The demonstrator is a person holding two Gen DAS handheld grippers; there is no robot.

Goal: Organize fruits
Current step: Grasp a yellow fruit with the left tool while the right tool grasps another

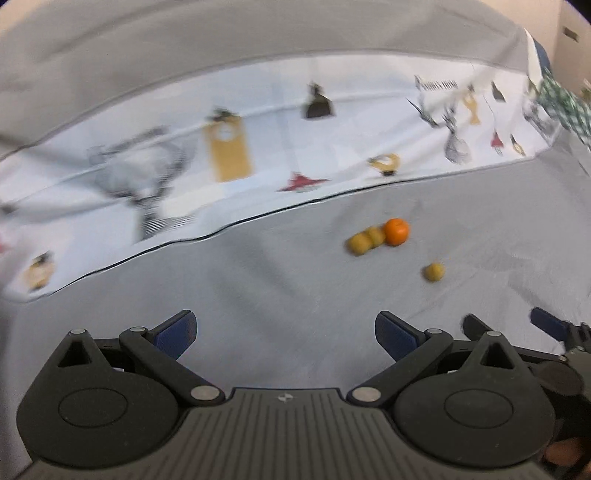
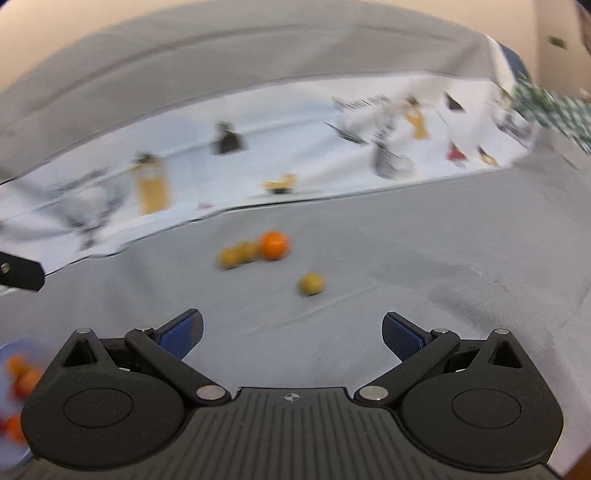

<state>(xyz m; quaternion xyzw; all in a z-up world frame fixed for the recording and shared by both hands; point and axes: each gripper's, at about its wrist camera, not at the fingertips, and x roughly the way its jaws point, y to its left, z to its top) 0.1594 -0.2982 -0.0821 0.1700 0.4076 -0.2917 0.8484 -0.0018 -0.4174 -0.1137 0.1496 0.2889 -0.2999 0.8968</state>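
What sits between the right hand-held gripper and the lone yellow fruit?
Nothing visible: only bare grey cloth lies between the open right hand-held gripper and the lone yellow fruit.

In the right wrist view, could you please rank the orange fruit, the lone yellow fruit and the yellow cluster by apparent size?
1. yellow cluster
2. orange fruit
3. lone yellow fruit
Blur makes the first two unsure.

Grey cloth point(image 1: 295, 266) covers the near surface, w/ a white printed sheet point(image 1: 280, 122) across the middle and more grey fabric point(image 1: 184, 48) behind. Beige wall point(image 2: 110, 14) at back; green checked cloth point(image 1: 561, 103) far right. All blurred.
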